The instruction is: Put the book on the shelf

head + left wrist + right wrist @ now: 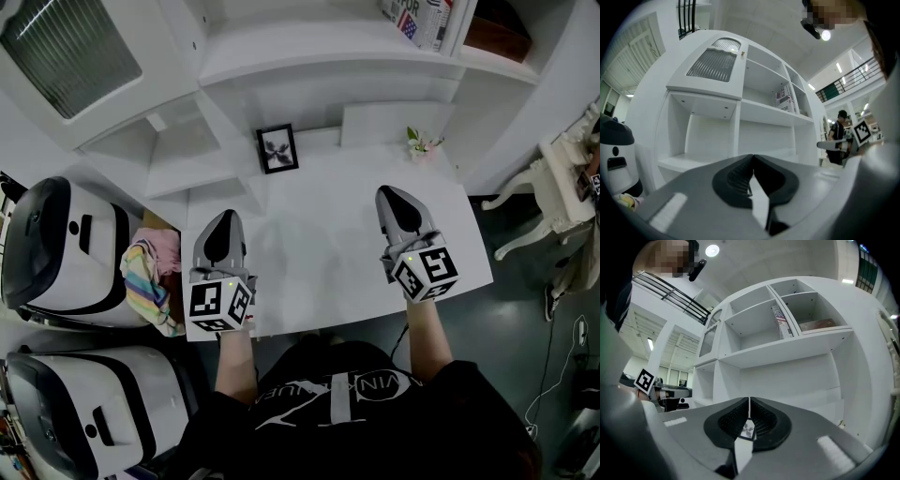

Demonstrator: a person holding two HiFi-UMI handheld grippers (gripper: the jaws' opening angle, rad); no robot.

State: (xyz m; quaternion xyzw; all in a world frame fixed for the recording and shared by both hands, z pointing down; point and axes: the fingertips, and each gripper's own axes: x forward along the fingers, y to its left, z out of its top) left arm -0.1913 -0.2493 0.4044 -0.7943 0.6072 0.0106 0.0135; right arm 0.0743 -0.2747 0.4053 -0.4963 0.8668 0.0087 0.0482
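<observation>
The tall white shelf unit fills the upper part of the head view; below it lies the flat white worktop, and at the left side of it stand two rounded white-and-black machines, with a bundle of striped colourful cloth beside them.

Over the worktop the person holds the left gripper and the right gripper, well apart from each other, both pointing toward the shelf unit. The jaws of the left gripper are together at the tips and nothing stands between them; the jaws of the right gripper are pressed together too, also empty.

The white book with red and blue print is in an upper compartment of the shelf unit; it stands upright (in the right gripper view it is against the divider on that compartment's right side). In the next compartment lies a flat brown thing; I cannot tell what it is.

At the back of the worktop stands a small black-framed picture; further right is a small pink flower sprig.
</observation>
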